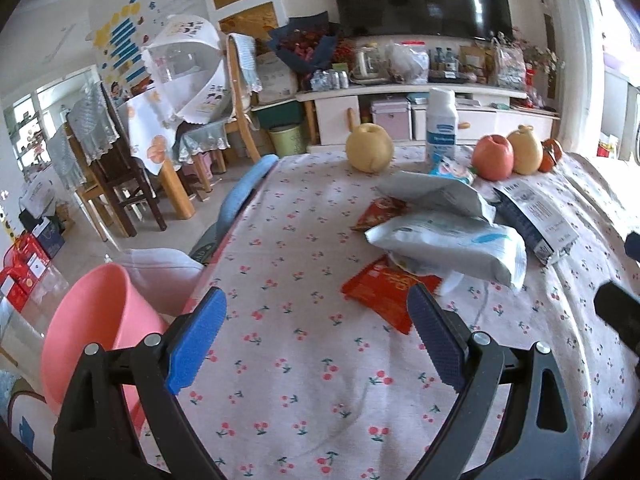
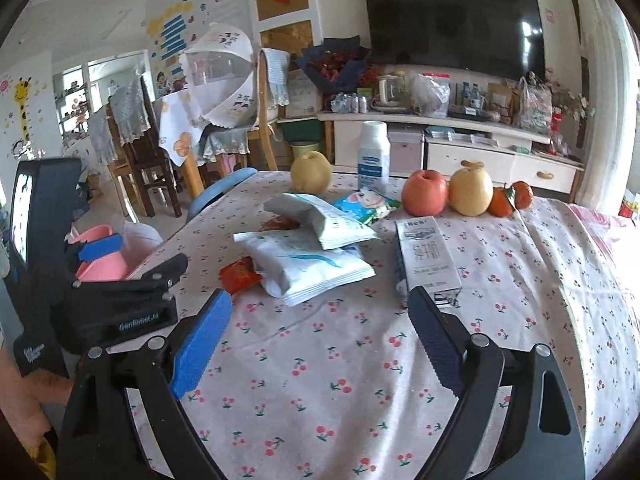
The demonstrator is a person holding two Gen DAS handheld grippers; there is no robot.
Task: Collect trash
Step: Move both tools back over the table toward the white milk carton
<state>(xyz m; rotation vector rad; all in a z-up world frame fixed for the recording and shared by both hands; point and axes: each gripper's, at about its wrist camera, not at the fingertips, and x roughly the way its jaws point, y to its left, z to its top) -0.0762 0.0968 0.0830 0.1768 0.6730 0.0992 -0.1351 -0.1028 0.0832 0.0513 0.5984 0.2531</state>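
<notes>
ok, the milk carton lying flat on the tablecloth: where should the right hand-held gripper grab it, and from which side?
Judging by its pose, take the milk carton at its near end, jaws across the narrow width, coming in low from the camera side. It lies flat, lengthwise toward the open right hand-held gripper, with clear cloth either side.

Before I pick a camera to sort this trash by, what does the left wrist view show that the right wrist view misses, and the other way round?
Only the left wrist view: the pink bin shown large and near at the table's side, and a flat red wrapper just ahead of the open left claw.
Only the right wrist view: the left claw seen from the side, the giraffe wall sticker, and the open right claw.
Both: the white snack bags, the upright bottle, the fruit row, the milk carton, the cherry-print cloth.
</notes>
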